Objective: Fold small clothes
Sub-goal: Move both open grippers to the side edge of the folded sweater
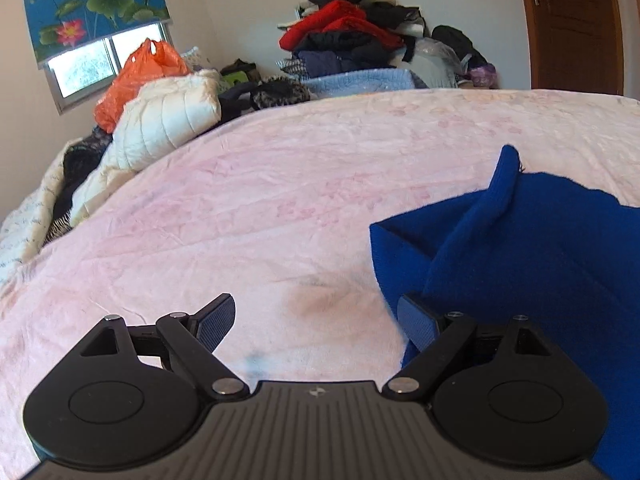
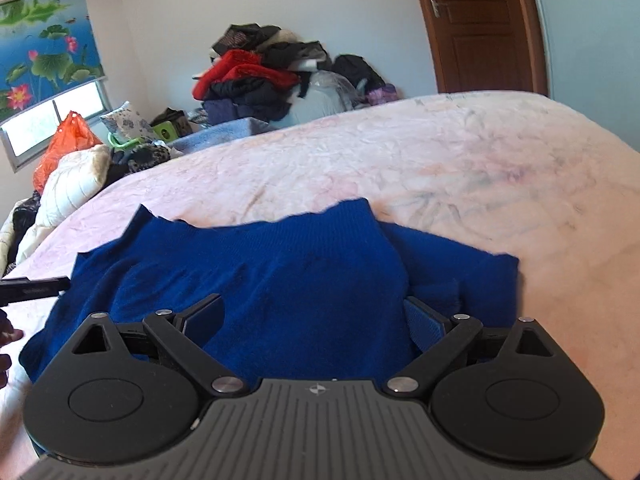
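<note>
A royal blue knit garment (image 2: 280, 264) lies partly folded on the pink blanket (image 2: 460, 168), with one fold standing up along its far edge. My right gripper (image 2: 312, 312) hovers low over its near part, jaws wide open and nothing pinched between the pads. In the left wrist view the same blue garment (image 1: 520, 248) fills the right side. My left gripper (image 1: 316, 312) is open over the bare pink blanket (image 1: 280, 200), and its right finger (image 1: 416, 320) sits at the garment's left edge. A black part of the left gripper (image 2: 36, 286) and a hand (image 2: 8, 338) show at the far left.
A tall pile of clothes (image 1: 348, 40) stands against the back wall. A white quilted jacket (image 1: 168, 120) and an orange plastic bag (image 1: 140, 76) lie at the bed's left edge. A brown door (image 2: 480, 24) is at the back right. A window (image 1: 84, 68) is at the left.
</note>
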Demonstrator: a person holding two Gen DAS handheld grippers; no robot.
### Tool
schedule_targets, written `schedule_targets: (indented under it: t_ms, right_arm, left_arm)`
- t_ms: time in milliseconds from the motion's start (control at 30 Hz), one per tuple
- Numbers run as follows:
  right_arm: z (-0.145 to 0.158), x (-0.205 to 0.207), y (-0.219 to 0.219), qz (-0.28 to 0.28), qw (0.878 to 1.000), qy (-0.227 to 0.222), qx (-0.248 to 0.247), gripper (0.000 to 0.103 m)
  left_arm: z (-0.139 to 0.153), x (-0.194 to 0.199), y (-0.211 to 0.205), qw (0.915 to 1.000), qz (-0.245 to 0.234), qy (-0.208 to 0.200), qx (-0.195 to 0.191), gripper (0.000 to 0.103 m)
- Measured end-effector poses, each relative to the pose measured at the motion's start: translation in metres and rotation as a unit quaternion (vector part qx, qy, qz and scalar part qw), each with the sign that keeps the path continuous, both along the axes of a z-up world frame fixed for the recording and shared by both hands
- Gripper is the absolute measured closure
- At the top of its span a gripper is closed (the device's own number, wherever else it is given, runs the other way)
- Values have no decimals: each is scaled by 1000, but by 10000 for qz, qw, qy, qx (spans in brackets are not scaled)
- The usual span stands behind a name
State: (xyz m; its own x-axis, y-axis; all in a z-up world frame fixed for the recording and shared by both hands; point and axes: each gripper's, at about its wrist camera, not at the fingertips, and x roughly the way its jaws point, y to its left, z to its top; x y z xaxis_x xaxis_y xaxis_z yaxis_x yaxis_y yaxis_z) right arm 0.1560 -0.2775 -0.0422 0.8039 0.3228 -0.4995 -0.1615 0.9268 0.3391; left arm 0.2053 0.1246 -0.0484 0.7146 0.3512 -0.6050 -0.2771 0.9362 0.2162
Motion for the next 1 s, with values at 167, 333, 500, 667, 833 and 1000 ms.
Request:
schedule_targets:
  t_ms: [167,333,500,667,833,1000]
  right_arm:
    - [-7,11,4,-265,9992,-4,-305,9]
    - [5,0,6,-257,9898,-311,-1363,22]
    - [13,-5,-17,-424,9820,-336,-1811,32]
    - [0,1,-32,-396,9854,6,-1658,30]
    - [4,-15,-9,-376,9729,-195,-2275,22]
    - [18,-18,15,460,9760,-348,-2102,11]
  left_arm:
    - [-11,2,8,9988,401,-69,-285,14]
    - [-8,-3,5,9987,434,52,-252,14]
    - [-3,-26,15,9971,389,274,-595,14]
    - [-8,-39,17,9966,368,264,-690,14]
    - [-2,-43,5,9989,155,229,-385,14]
    - [6,-49,-1,9998,53,114,-182,14]
